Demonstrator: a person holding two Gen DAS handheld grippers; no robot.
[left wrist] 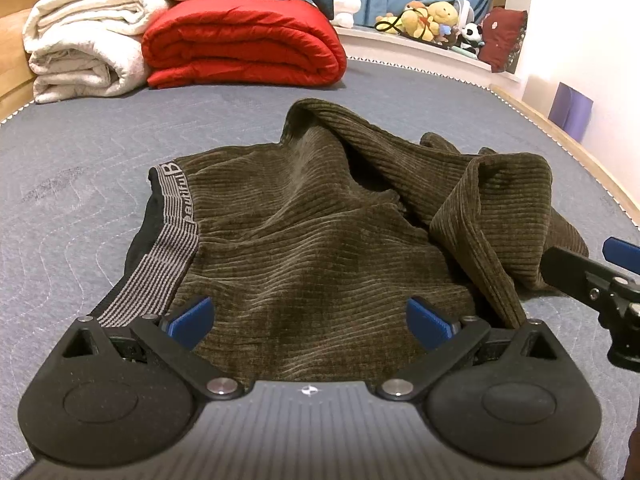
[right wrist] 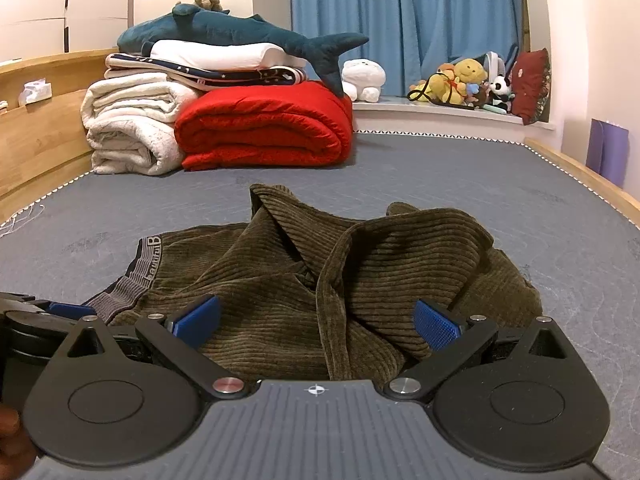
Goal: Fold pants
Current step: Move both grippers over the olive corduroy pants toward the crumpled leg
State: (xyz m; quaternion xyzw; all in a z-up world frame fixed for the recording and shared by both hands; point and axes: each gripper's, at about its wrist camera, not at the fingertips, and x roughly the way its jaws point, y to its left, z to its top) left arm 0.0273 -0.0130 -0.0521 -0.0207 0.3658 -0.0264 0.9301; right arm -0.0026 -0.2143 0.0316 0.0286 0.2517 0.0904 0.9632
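While both claws hung low over the near edge of the bed (right wrist: 120, 216), the olive corduroy pants (left wrist: 320, 240) lay crumpled on the grey mattress directly ahead of them. Left claw (left wrist: 310, 320) stood spread wide with nothing between its blue pads (left wrist: 192, 318), the striped waistband (left wrist: 172, 240) just ahead and to its left. Right claw (right wrist: 316, 324) was equally wide and empty, a bunched leg fold (right wrist: 400, 248) rising just beyond it. Far past both claws sat a rolled red quilt (right wrist: 264, 128), white blankets (right wrist: 132, 120) and a plush shark (right wrist: 240, 32).
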